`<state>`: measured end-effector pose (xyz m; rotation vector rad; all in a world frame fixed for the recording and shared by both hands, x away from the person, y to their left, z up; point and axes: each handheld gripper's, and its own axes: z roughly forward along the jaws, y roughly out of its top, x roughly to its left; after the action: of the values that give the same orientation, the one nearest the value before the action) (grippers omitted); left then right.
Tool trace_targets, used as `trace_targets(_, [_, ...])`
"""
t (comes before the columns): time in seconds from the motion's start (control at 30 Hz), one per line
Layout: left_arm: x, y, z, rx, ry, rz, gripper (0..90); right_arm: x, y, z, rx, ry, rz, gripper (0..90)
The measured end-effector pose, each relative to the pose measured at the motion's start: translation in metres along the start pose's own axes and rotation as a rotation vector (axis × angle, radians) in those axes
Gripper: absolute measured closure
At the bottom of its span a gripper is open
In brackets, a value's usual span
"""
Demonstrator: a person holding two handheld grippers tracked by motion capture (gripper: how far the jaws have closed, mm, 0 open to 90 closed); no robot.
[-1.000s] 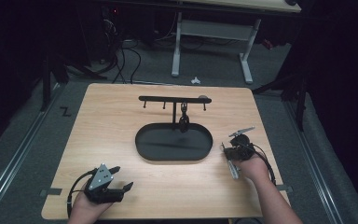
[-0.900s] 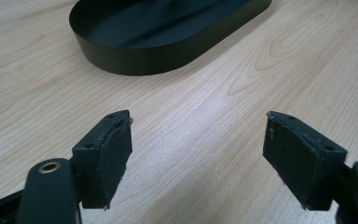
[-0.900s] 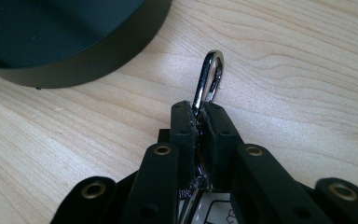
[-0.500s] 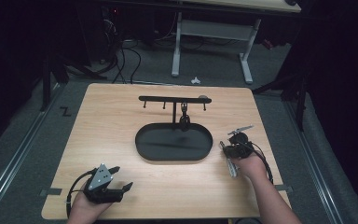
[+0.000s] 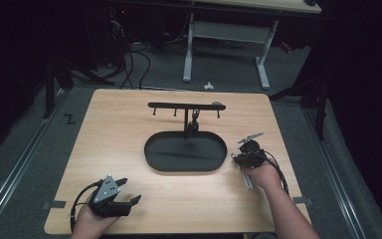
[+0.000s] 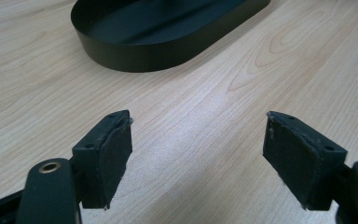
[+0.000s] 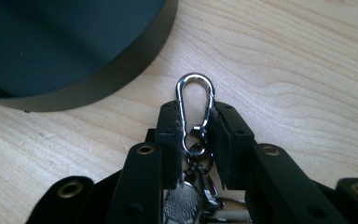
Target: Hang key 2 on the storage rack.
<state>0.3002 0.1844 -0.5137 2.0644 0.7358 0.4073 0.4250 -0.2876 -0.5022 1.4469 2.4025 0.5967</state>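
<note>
Over on the left, the left gripper sits low on the near edge of the table, the person's hand wrapped round it. Its jaws stand wide apart with nothing between them, bare wood showing in the gap in the left gripper view, and the oval black tray lies just ahead. That hand looks parked, waiting its turn.

Centre of the table: the tray with a post rising from its far side and a black hook bar across the top. One dark item already hangs from the bar beside the post; too small to say what it is. The other pegs look free.

Now the right side, where the action is. The right gripper is just off the tray's right end, and its jaws have just been easing open a little, yet a silver carabiner sits between the pads, its loop poking out past the tips. From the right gripper view the pads still appear to touch its sides, so I call it a light grasp. Keys or tags dangle behind it.

So the pickup looks done; the carry to the bar and the hooking are still to come.
</note>
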Motion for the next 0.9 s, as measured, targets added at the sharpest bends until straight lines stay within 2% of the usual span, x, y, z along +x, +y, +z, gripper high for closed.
trace_targets(0.27, [-0.001,0.000,0.000,0.003,-0.003,0.007,24.6,0.002,0.000,-0.001,0.009,-0.011,0.028,75.2])
trace_targets(0.33, [-0.001,0.000,0.001,0.003,-0.005,0.005,24.6,-0.001,0.000,-0.001,0.004,0.004,0.060,75.4])
trace_targets(0.43, [-0.001,0.000,0.001,0.005,-0.005,0.006,24.6,-0.004,-0.001,-0.001,-0.002,0.013,0.081,75.4])
trace_targets(0.47, [-0.001,0.000,0.001,0.009,-0.007,0.008,24.6,-0.008,-0.003,-0.002,-0.016,0.041,0.121,75.5])
trace_targets(0.5, [-0.001,0.000,0.001,0.009,-0.007,0.008,24.6,-0.008,-0.003,-0.002,-0.016,0.041,0.121,75.5])
trace_targets(0.53, [-0.001,0.000,0.002,0.012,-0.010,0.009,24.6,-0.012,-0.006,-0.003,-0.034,0.055,0.151,76.8])
trace_targets(0.57, [-0.001,0.000,0.002,0.012,-0.010,0.009,24.6,-0.012,-0.006,-0.003,-0.034,0.055,0.151,76.8])
trace_targets(0.6, [-0.001,0.000,0.003,0.012,-0.010,0.009,24.6,-0.016,-0.006,-0.009,-0.079,0.059,0.179,86.7])
trace_targets(0.67, [-0.001,0.000,0.003,0.015,-0.015,0.009,24.6,-0.016,-0.007,-0.009,-0.068,0.050,0.171,86.6])
trace_targets(0.73, [-0.001,0.000,0.004,0.018,-0.014,0.014,24.6,-0.012,-0.006,-0.007,-0.027,-0.004,0.116,85.7])
trace_targets(0.83, [-0.003,0.000,0.004,0.020,-0.014,0.022,24.6,-0.012,-0.006,-0.005,-0.019,-0.014,0.123,85.8])
trace_targets(0.9, [-0.003,0.000,0.004,0.023,-0.014,0.026,24.6,-0.012,-0.006,-0.005,-0.019,-0.004,0.124,86.0])
